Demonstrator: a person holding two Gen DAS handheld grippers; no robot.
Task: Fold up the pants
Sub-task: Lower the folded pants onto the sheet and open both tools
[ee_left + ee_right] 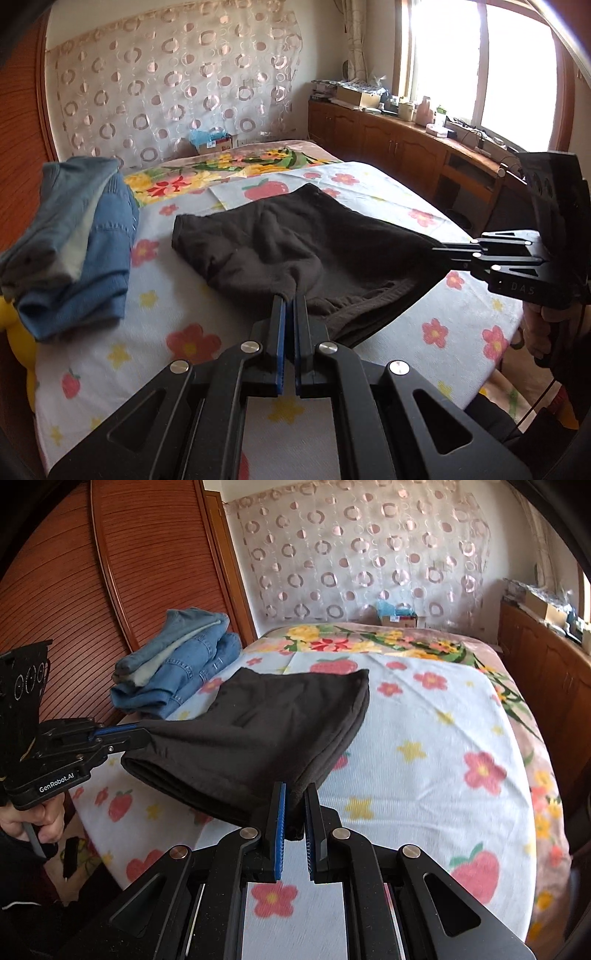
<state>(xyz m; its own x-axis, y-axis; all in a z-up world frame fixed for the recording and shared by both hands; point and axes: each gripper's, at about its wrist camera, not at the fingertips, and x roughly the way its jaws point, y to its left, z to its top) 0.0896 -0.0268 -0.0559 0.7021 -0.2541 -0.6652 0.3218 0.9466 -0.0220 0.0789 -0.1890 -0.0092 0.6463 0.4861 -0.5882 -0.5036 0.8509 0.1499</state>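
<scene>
Dark brown pants (295, 240) hang over the floral bed (369, 177), pinched by the left gripper (290, 299) and right gripper (295, 794), folded jeans (81, 240) beside them.

1 black pants (295, 240), 2 folded blue jeans (85, 243), 2 grippers, 1 bed (424, 738).

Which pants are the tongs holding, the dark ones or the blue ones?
The dark brown pants: both tongs pinch their near edge. The blue jeans sit folded in a pile by the wooden wall, untouched.
</scene>
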